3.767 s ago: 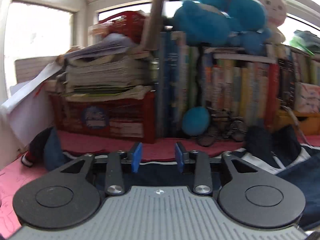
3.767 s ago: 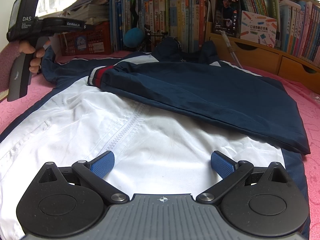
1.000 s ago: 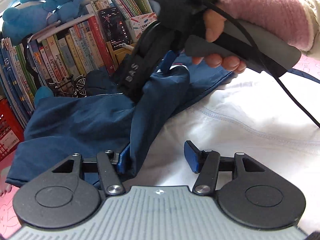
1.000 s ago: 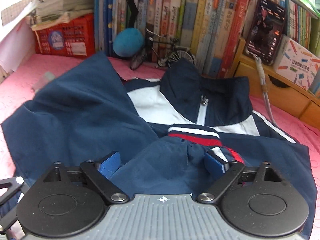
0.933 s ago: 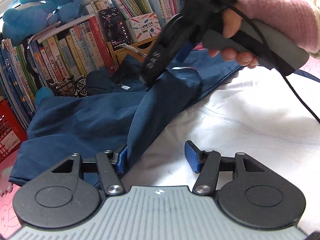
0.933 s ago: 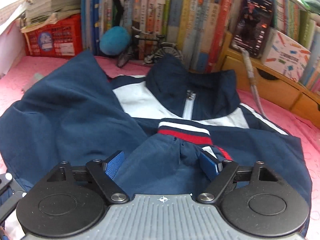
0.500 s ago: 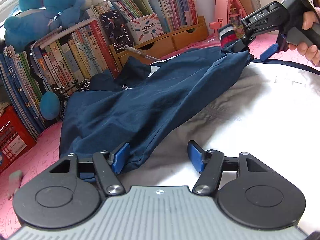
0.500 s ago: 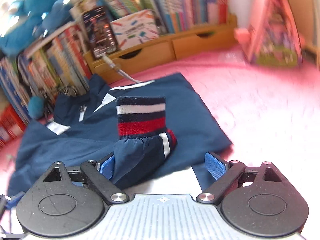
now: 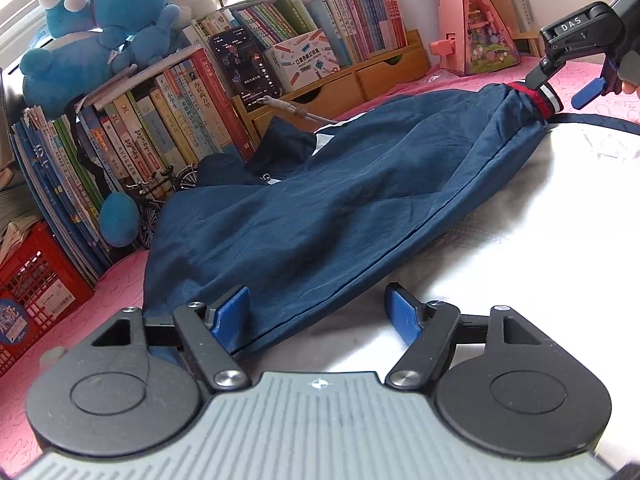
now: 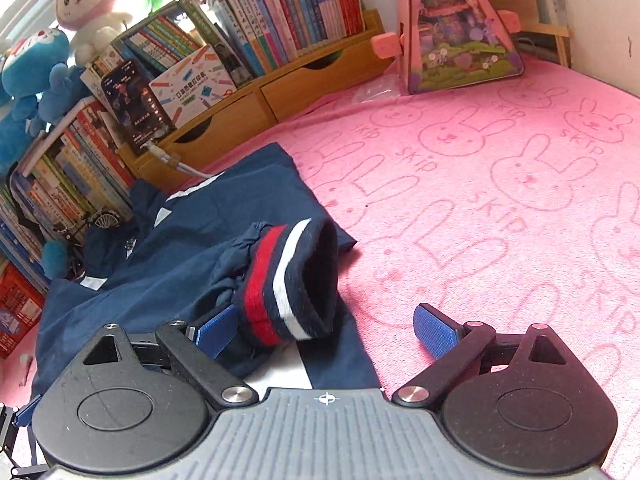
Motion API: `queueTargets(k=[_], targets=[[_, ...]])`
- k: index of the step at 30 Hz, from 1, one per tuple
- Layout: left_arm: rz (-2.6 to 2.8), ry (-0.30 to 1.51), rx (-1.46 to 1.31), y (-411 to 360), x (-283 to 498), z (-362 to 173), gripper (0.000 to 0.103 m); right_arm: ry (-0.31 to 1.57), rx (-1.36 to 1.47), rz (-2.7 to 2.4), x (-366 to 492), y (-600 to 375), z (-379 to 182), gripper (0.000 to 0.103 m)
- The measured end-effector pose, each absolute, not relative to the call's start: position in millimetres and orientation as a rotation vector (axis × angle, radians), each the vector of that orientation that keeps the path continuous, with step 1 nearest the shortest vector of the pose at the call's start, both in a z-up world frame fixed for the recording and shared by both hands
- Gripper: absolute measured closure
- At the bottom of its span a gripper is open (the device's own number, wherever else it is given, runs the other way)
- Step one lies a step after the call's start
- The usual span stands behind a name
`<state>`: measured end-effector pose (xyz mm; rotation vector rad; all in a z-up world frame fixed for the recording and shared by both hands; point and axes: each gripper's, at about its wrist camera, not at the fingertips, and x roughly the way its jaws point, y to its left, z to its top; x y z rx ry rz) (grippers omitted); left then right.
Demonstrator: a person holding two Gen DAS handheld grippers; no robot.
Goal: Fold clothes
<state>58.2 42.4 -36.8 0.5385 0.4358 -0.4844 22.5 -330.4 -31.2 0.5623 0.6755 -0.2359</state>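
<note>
Swung well out to the side since a second ago, the right tool point(image 10: 326, 330) now sits at the far edge of the jacket point(image 9: 320, 216), where before it crossed right in front of the left camera. It has dragged the navy sleeve point(image 9: 420, 184) with it, so the sleeve now lies stretched across the jacket's white body point(image 9: 540, 260) instead of bunched in a heap.

Right tool first: it points down at a slant toward the pink bedspread point(image 10: 500, 200), jaws opening and standing wide. The striped cuff point(image 10: 288, 280) sits between them, leaning against the left blue pad point(image 10: 216, 330); the right pad point(image 10: 436, 332) is clear of it, so nothing is clamped. From the left view, that tool appears in the top right corner with a bit of the person's hand point(image 9: 632, 88) behind it, the cuff just under its tips.

Left tool point(image 9: 320, 312) now: tilted down over the near end of the sleeve, jaws opening too. The sleeve's navy edge lies against the left pad point(image 9: 232, 316), while the right pad point(image 9: 404, 316) is apart from it, above white cloth. No grip there either.

Jacket lies flat on the bed, collar toward the bookshelf point(image 9: 180, 120).
</note>
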Motion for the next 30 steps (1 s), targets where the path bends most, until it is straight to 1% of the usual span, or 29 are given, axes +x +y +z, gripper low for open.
queueTargets(k=[2,4,6,7,8,9,11,12,13,15,17,18,19,22,24,26,27,30], targets=[[-0.442,0.413,0.542,46.0,53.8,-34.3,0.029,0.651,0.568,-0.202,21.9,-333.1,-26.0,0.007],[-0.388,0.386,0.545,52.3,49.8,-30.8,0.028,0.644,0.516,-0.181,26.5,-328.3,-21.6,0.005],[-0.32,0.379,0.54,60.6,50.7,-27.3,0.028,0.638,0.459,-0.161,31.6,-322.7,-17.3,0.005],[-0.285,0.389,0.535,65.5,53.7,-26.2,0.028,0.651,0.432,-0.149,35.7,-318.7,-17.4,0.015],[-0.263,0.407,0.534,69.6,57.2,-26.0,0.027,0.667,0.405,-0.137,40.2,-314.5,-17.9,0.023],[-0.246,0.417,0.536,72.4,59.9,-26.6,0.027,0.683,0.394,-0.127,43.8,-311.1,-19.7,0.037],[-0.199,0.426,0.549,76.1,67.9,-29.1,0.027,0.712,0.378,-0.109,50.5,-304.8,-23.8,0.038],[-0.178,0.429,0.555,75.5,72.1,-30.7,0.027,0.727,0.37,-0.1,53.8,-301.6,-25.9,0.041],[-0.156,0.428,0.559,74.0,76.5,-32.0,0.027,0.729,0.358,-0.102,55.9,-298.9,-26.3,0.049],[-0.107,0.42,0.57,69.7,87.9,-35.3,0.027,0.715,0.33,-0.1,58.4,-293.0,-21.4,0.058],[-0.019,0.395,0.591,67.9,103.0,-37.0,0.027,0.679,0.223,-0.098,67.8,-279.3,-6.5,0.081],[0.032,0.38,0.601,69.0,111.1,-36.8,0.027,0.661,0.166,-0.098,72.9,-272.2,1.2,0.085],[0.078,0.373,0.596,72.2,118.7,-35.0,0.027,0.621,0.123,-0.08,80.3,-263.4,14.8,0.093],[0.235,0.329,0.496,95.0,126.6,-19.3,0.028,0.487,0.003,-0.018,103.8,-236.2,59.1,0.096],[0.336,0.309,0.428,114.1,126.0,-10.3,0.028,0.357,-0.044,0.027,106.5,-222.2,87.5,0.096],[0.328,0.36,0.422,126.6,123.9,-17.4,0.028,0.295,-0.056,0.05,107.9,-216.7,100.5,0.096],[0.321,0.387,0.42,132.7,122.8,-21.2,0.028,0.305,-0.052,0.056,112.2,-216.8,100.7,0.096],[0.294,0.444,0.521,132.1,119.4,-41.8,0.028,0.501,0.056,0.125,132.9,-225.6,71.3,0.092]])
